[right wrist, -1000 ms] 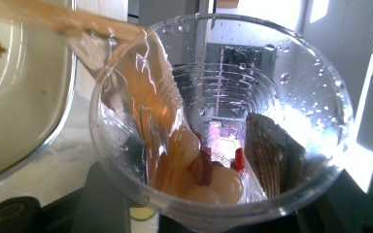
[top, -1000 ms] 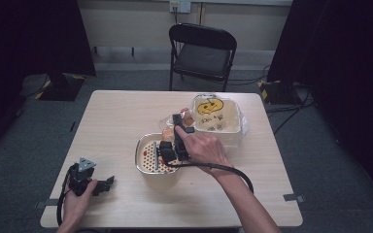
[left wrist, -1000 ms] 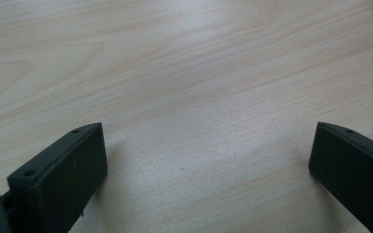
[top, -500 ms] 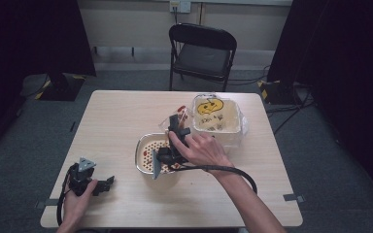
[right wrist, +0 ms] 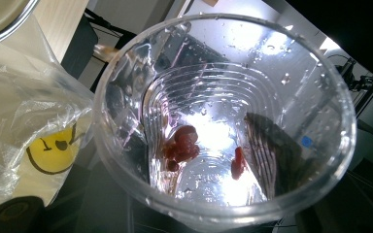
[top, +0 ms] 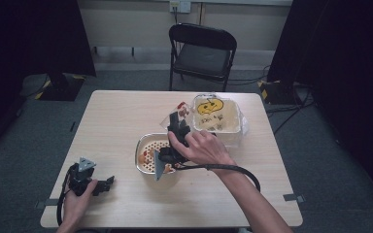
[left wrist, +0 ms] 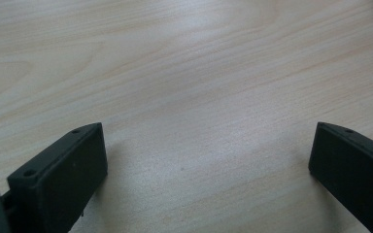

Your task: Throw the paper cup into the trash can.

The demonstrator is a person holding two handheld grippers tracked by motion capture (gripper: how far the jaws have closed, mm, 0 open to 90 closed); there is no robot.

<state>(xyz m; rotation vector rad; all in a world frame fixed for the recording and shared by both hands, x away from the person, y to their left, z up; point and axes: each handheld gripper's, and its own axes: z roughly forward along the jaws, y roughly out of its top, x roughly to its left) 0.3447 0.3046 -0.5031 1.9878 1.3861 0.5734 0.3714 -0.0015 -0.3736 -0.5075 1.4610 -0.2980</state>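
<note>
My right gripper [top: 177, 122] is shut on a clear plastic cup [top: 178, 110], held tilted above the far rim of a metal strainer bowl [top: 145, 158]. In the right gripper view the cup [right wrist: 291, 97] opens toward the camera. A few wet red pieces [right wrist: 182, 143] cling near its bottom, and the dark jaws show through its walls. More red bits lie in the bowl. My left gripper [top: 108, 183] rests on the table at the front left. Its jaws stand open over bare wood in the left gripper view [left wrist: 209, 165].
A clear tub wrapped in a plastic bag with a yellow smiley face [top: 216, 114] stands just right of the cup; the bag [right wrist: 48, 145] also shows beside the cup. A black folding chair [top: 201, 53] stands behind the table [top: 111, 116].
The right hand has turned the gripper over the bowl, so its grey plate now shows at the bowl's near edge. The left gripper has kept still.
</note>
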